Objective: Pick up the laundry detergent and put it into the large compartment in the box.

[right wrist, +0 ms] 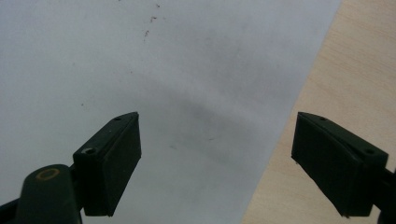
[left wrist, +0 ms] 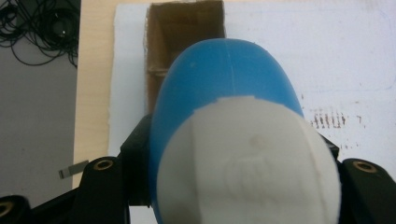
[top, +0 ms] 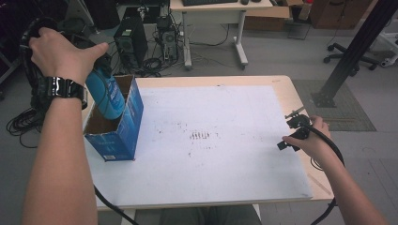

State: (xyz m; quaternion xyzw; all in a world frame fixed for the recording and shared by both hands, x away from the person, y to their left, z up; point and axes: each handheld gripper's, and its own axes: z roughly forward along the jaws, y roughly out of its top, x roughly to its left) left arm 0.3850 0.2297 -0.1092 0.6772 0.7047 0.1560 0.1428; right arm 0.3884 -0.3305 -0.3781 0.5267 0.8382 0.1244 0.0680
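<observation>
Pale wooden worktop (top: 300, 93) under a broad white sheet (top: 211, 154) smudged with dark reddish marks near its middle, set on a grey floor (top: 281, 56). Beyond the far edge, a black computer tower (top: 129, 44) amid tangled black cables (top: 155, 63), the white legs of a second desk (top: 239, 42), an office chair base (top: 349, 58) and a slanted black metal post (top: 354, 51) on a dark mat. At the sheet's left edge, an open-topped blue cardboard box (top: 123, 126) with a brown inside. Held above that opening, tilted with the bottom end dipping just past the rim: a smooth blue plastic bottle with a white cap (top: 105, 93). Left hand-held gripper (left wrist: 233, 186) clamped on the bottle, black jaws pressing on both sides near the cap end, the box straight ahead below. Right hand-held gripper (right wrist: 217, 163) parted wide with nothing between the jaws, low over the right border of the sheet, well apart from bottle and box.
</observation>
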